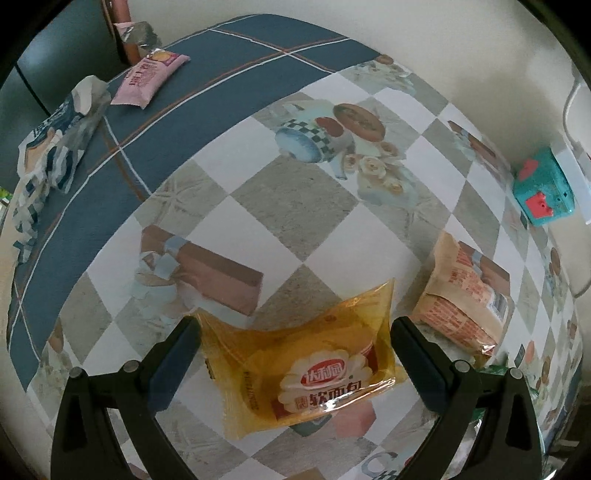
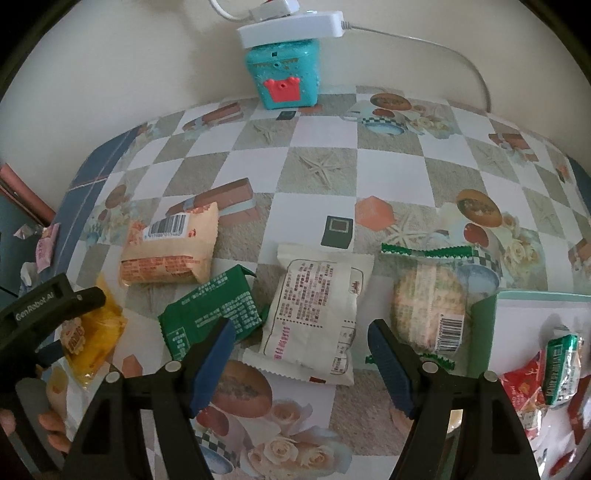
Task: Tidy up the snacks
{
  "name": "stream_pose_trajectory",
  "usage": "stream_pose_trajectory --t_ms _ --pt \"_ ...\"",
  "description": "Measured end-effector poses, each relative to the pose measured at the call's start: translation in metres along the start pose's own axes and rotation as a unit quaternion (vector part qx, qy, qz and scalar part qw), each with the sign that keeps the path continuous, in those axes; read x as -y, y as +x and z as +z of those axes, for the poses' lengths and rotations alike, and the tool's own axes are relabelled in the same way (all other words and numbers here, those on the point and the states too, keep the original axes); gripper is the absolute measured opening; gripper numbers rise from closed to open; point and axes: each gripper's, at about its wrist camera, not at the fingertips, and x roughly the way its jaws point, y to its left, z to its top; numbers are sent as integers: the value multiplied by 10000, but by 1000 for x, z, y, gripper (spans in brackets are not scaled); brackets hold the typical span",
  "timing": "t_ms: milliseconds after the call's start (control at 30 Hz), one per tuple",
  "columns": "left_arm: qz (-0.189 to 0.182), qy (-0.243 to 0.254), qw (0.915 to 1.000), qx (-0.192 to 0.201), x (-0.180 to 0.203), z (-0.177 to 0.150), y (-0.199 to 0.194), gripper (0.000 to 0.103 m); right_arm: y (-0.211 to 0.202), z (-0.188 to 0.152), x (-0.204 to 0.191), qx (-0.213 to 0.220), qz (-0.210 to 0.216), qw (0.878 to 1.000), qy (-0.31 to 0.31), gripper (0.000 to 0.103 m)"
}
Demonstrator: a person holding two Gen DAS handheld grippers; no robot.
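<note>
A yellow bread packet (image 1: 314, 354) lies on the table between the open fingers of my left gripper (image 1: 293, 354); it also shows in the right wrist view (image 2: 92, 332). My right gripper (image 2: 301, 354) is open over a white snack packet (image 2: 314, 314). Beside that lie a green packet (image 2: 210, 310), an orange-beige packet (image 2: 170, 251) (image 1: 461, 295) and a clear round-cracker packet (image 2: 428, 306). A mint-edged box (image 2: 524, 299) at the right holds red and green snacks (image 2: 546, 373).
A teal toy box (image 2: 284, 77) (image 1: 543, 188) stands by the wall under a white power strip (image 2: 291, 29). A pink packet (image 1: 151, 79) and a torn blue wrapper (image 1: 55, 147) lie at the table's far left. The table has a checkered cloth (image 2: 321, 170).
</note>
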Motion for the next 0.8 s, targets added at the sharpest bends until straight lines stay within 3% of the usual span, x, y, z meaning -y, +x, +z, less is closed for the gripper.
stream_pose_trajectory --t_ms 300,800 --pt "22 111 9999 -24 -10 2 -3 102 0 -1 -8 -14 8 9999 -153 78" --pt "-84 776 9969 -72 26 -1 -2 102 3 -1 -10 -27 325 9994 -116 69"
